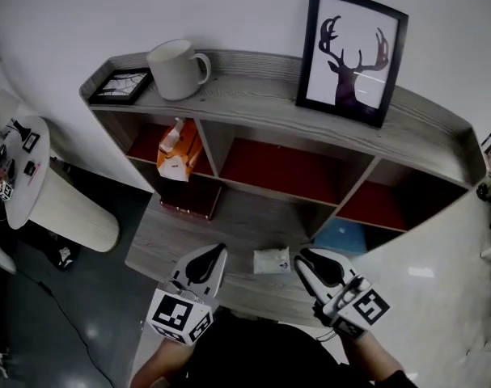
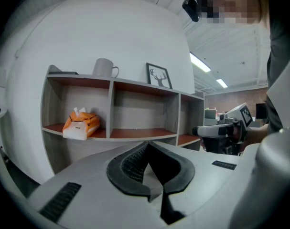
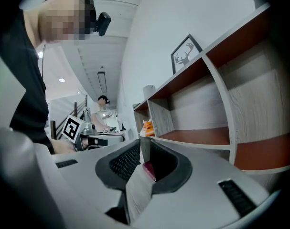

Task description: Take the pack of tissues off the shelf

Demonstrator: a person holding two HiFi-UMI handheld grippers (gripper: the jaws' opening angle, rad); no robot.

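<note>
Left tongs point(image 1: 216, 252) and right tongs point(image 1: 303, 258) sit clenched, empty — unopened, they could shove the tissue pack point(image 1: 179, 153) deeper into the shelf point(image 1: 253, 89).

We are holding both grippers low and close in front of our body, side by side with a gap between them. The left gripper point(image 1: 213, 257) is pointing toward the far side, roughly level, with its jaws pressed together and nothing between them. The right gripper point(image 1: 307, 260) is pointing the same way, its tips leaning slightly toward the left one, and its jaws are closing to a thin slit on nothing. Our left forearm point(image 1: 158, 368) and right forearm point(image 1: 376, 360) are reaching forward from the near edge, each behind its own gripper.
</note>
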